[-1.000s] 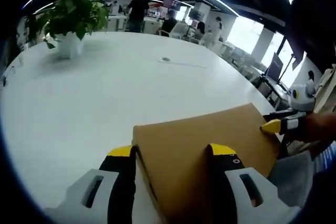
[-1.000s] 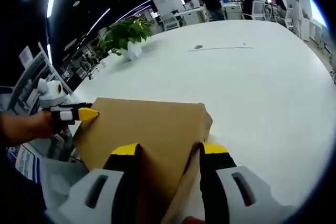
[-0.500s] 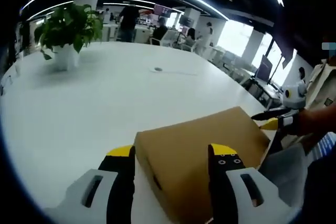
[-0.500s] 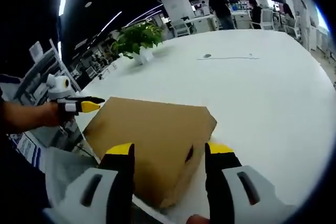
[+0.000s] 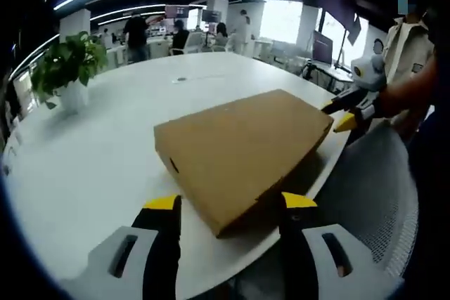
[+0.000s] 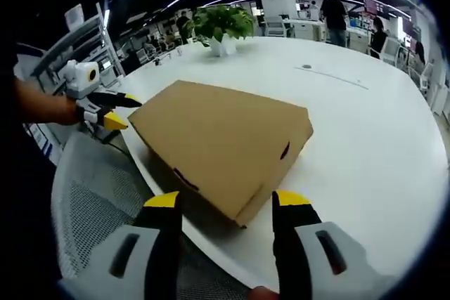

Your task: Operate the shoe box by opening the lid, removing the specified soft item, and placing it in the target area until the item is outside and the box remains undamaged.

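Closed flat brown cardboard shoe box (image 5: 242, 151) lies on the big white counter (image 5: 105, 145), near its front edge, one corner reaching the edge. Lid down, soft item not visible.

Left gripper view: left tool (image 5: 230, 203) with yellow-tipped black jaws spread wide, nothing between them, hanging just off the counter edge in front of the box's near corner. Right tool (image 5: 346, 114) comes in from the right, held by a hand, its tips just beside the box's far right corner; contact unclear. Green potted plant in a white pot (image 5: 65, 72) sits near the counter's far left edge. Grey mesh chair (image 5: 373, 187) is right of the box, off the counter.

Right gripper view: right tool (image 6: 228, 200) also spread wide and empty, just short of the box's near edge. This view gives the slot cutouts in the box's side walls. Left tool (image 6: 107, 110) sits by the box's left corner, apart from it. Plant at the counter's far edge, chair at lower left.
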The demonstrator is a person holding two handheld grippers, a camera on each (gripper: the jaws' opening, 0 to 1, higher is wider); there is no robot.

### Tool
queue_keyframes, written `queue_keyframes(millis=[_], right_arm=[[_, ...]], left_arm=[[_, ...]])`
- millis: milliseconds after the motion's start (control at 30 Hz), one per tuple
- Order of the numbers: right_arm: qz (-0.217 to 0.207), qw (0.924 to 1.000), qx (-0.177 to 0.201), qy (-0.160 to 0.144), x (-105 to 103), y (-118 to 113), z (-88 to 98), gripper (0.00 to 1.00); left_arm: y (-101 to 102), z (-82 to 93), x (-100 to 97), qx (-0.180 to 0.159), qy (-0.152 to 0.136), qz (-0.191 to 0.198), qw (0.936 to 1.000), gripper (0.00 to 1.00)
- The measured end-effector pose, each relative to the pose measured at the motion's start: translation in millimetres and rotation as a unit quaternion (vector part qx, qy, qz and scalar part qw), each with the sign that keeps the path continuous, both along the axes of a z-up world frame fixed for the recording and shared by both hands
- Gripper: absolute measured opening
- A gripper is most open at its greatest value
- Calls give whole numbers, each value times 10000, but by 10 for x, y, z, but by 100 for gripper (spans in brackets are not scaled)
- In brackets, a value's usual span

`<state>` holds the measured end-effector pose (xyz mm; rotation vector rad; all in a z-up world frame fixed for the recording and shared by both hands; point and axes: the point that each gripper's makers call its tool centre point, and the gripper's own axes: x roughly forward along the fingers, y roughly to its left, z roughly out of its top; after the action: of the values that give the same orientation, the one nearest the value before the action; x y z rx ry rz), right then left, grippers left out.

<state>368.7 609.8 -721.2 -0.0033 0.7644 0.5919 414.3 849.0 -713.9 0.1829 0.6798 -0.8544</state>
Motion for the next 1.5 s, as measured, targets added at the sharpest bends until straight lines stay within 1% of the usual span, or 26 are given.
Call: queue_keyframes(millis=[67,133,267,367,500,667,933,1267,1367,1500], right_arm=[[43,10000,-74,-8,1,-8,-30,47],[90,9999,-130,-6,1,-8,-59,47],[99,9998,-147,14,9,-15,-95,46],[138,9998,-138,23,5,19,-108,45],[136,9998,-138,12,0,29,-109,46],[265,9993,-279,-30,-11,27,-91,44],[375,9984,-397,-138,-24,21,-7,42],[371,9978,-440,-331,-30,20,137,42],[376,9974,-463,-393,-20,22,175,41],[362,9969,-527,-470,3,-1,225,38]], left_arm=[[13,-33,9,120,-12,-95,9999,53],[27,-91,13,280,17,-214,9994,49],[-11,-118,4,300,81,-284,9991,43],[-29,-135,0,339,95,-288,9990,46],[-43,-129,-15,307,139,-263,9991,48],[-51,-120,-26,297,192,-246,9991,49],[-51,-45,-23,236,213,-200,9993,49],[-65,136,20,-53,187,62,9998,49],[-72,201,50,-114,144,109,9998,50],[-78,237,69,-98,78,89,9999,50]])
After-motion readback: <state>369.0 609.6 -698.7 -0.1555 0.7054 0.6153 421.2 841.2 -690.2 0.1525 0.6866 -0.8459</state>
